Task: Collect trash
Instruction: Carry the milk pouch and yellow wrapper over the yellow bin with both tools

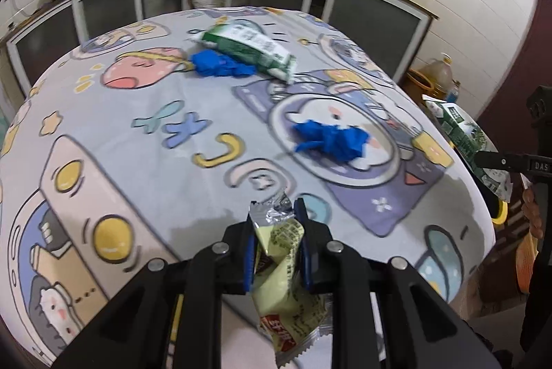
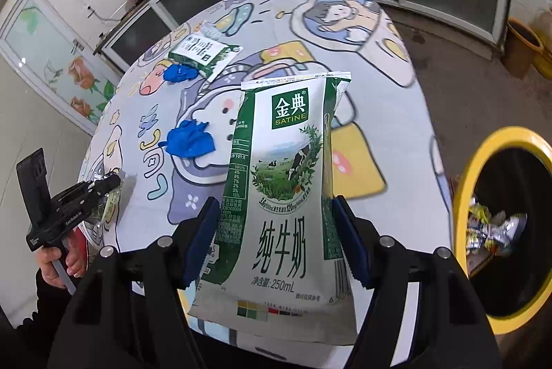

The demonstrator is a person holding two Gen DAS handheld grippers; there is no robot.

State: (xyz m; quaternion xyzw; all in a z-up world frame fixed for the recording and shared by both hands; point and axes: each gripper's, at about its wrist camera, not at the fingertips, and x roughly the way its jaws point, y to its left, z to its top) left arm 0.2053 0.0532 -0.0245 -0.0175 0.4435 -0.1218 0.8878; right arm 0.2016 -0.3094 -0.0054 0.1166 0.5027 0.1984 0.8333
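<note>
L claw point(image 1: 276, 245) pinching yellow snack wrapper point(image 1: 286, 269); R claw point(image 2: 276, 241) clamping "SATINE" 250mL milk pouch point(image 2: 286, 196).

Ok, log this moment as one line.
left gripper: shut on pale yellow snack wrapper | right gripper: shut on green-white milk pouch | yellow-rimmed bin: beside table | on tablecloth: two blue gloves, another pouch

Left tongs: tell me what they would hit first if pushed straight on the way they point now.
Probably the tablecloth itself, since the left tongs, shut on a snack wrapper, tilt down at it. The nearest thing lying ahead is the closer blue glove, slightly to the right; depth is hard to judge.
</note>
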